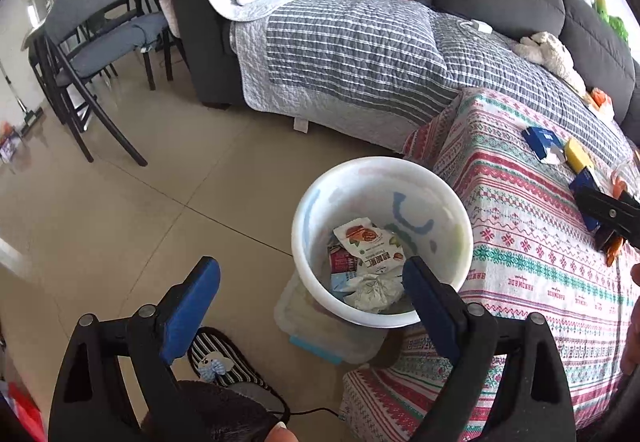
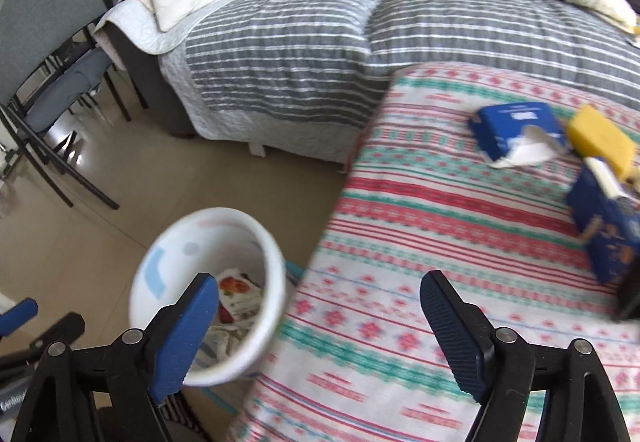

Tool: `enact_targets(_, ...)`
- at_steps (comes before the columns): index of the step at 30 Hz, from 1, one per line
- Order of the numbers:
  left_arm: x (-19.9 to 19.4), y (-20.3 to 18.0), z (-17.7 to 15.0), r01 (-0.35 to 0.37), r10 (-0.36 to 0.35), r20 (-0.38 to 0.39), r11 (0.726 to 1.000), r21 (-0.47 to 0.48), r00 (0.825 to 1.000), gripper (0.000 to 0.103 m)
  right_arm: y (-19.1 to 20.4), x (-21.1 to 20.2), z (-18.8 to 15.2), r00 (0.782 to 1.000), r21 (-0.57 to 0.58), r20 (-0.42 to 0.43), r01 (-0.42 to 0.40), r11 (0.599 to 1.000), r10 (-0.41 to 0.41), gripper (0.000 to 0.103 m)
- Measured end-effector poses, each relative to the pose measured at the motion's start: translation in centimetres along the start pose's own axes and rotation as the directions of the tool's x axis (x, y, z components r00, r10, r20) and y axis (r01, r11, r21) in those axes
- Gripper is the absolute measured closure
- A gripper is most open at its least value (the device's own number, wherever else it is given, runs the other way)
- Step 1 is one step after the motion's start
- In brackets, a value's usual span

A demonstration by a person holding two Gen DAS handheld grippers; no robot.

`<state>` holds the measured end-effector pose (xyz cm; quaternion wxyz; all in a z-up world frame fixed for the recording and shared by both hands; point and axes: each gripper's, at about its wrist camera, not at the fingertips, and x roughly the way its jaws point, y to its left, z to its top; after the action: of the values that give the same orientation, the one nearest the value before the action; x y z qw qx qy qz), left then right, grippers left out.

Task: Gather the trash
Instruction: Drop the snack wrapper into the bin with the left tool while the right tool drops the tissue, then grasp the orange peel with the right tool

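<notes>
Both claws stand wide with nothing between their pads: the left claw [image 1: 310,282] hangs over the white bin [image 1: 382,170] on the floor, which holds snack wrappers [image 1: 366,242] and crumpled tissue. The right claw [image 2: 318,296] hovers above the patterned worktop [image 2: 420,210], where torn blue cartons [image 2: 516,126] and a yellow sponge [image 2: 600,136] lie.

A bin [image 1: 382,178] stands on the floor [image 1: 160,202] just left of the counter [image 1: 520,242], wrappers [image 1: 368,242] inside it. Boxes [image 2: 516,126] lie on the counter's far right; the sofa [image 1: 360,54] runs behind.
</notes>
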<state>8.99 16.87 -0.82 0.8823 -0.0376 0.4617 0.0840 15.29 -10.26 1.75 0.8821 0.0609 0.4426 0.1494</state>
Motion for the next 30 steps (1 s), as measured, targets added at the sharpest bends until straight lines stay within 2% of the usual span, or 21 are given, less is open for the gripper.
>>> enact_targets(6,-0.4,-2.3,-0.2,0.002,-0.002,0.013,0.999,0.053,1.000,0.001,-4.7,-2.5,-1.8,1.000,0.022,0.007,0.027,0.999,-0.027,0.013)
enact_targets(10,-0.5,-4.1,-0.2,0.006,-0.007,0.015,0.997,0.081,1.000,0.001,-9.2,-4.1,-2.2,0.992,0.085,0.022,0.118,0.989,-0.121,0.013)
enact_targets(14,-0.5,-5.9,0.0,0.026,-0.027,0.008,0.995,0.095,1.000,0.001,-14.6,-5.7,-3.0,0.975,0.179,0.043,0.208,0.962,-0.219,0.013)
enact_targets(17,-0.3,-7.4,0.1,0.039,-0.039,0.000,0.993,0.110,0.999,0.001,-18.7,-6.1,-3.6,0.958,0.247,0.006,0.278,0.928,-0.288,0.013)
enact_targets(21,0.0,-9.9,0.4,0.056,-0.055,-0.004,0.989,0.138,0.998,0.001,-23.2,-5.9,-4.0,0.960,0.340,-0.052,0.276,0.899,-0.276,0.015)
enact_targets(23,0.1,-11.0,0.4,0.058,-0.058,-0.004,0.987,0.153,0.998,0.001,-24.8,-5.5,-4.1,0.956,0.373,-0.076,0.290,0.881,-0.283,0.024)
enact_targets(30,0.8,-15.0,0.6,0.098,-0.095,-0.027,0.978,0.183,0.995,0.001,-28.3,-3.2,-4.4,0.963,0.475,-0.130,0.270,0.838,-0.236,0.041)
